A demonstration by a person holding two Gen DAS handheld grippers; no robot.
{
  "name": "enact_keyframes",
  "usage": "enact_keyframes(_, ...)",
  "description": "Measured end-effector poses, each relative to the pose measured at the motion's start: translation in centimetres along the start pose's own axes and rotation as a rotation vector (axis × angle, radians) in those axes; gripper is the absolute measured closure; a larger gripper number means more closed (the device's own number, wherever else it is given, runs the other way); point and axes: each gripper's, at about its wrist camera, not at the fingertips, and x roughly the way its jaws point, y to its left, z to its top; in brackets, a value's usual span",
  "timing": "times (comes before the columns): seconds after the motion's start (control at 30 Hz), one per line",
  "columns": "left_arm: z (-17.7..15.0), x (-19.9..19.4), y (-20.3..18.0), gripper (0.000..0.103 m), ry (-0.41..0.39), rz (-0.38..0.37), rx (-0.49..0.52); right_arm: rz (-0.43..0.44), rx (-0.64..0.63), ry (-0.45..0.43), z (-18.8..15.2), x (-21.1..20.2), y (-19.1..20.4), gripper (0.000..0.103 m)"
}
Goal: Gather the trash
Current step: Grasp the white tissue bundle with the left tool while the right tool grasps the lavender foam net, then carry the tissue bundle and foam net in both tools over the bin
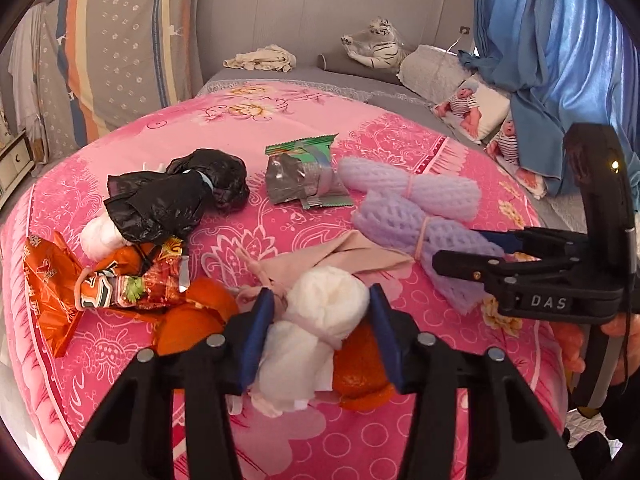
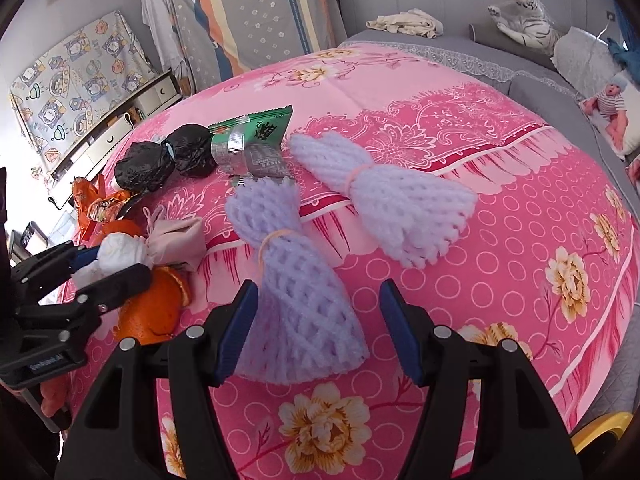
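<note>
On the bed [image 1: 400, 148], the left hand-held gripper [image 1: 316, 320] straddles a white tissue bundle [image 1: 320, 312]; its pads seem to touch it, though I cannot tell for sure. Only the right wrist view shows the right hand-held gripper [image 2: 316, 320] standing apart around the nearer purple foam net [image 2: 296, 300], not clamped.

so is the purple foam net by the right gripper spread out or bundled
Bundled: the purple foam net is cinched at its middle by a rubber band, both ends flaring, lying on the pink bedspread.
</note>
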Motion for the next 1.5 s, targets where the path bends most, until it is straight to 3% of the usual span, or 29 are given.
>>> enact_keyframes(0.07,-0.1,-0.1,0.2,0.059,0.000,-0.007,-0.011,0.001,0.000,0.004,0.0,0.1,-0.1,0.045)
enact_keyframes(0.23,-0.2,-0.4,0.4,0.063,-0.008,0.007,-0.027,0.003,-0.024,0.010,-0.2,0.2,0.4,0.070)
enact_keyframes(0.43,-0.3,-1.6,0.6,0.064,-0.029,0.026,-0.047,0.012,-0.045,-0.022,-0.3,-0.7,1.0,0.082)
enact_keyframes(0.77,-0.4,-5.4,1.3,0.064,-0.098,0.022,-0.099,0.060,-0.024,-0.074,-0.3,-3.8,0.9,0.084)
enact_keyframes(1.07,-1.7,-9.0,1.2,0.064,-0.152,0.031,-0.127,0.219,0.040,-0.049,-1.2,-6.9,1.0,0.084)
enact_keyframes(1.5,-3.3,-12.4,2.1,0.064,-0.190,0.081,-0.161,0.247,0.046,-0.090,-2.7,-11.0,0.9,0.084)
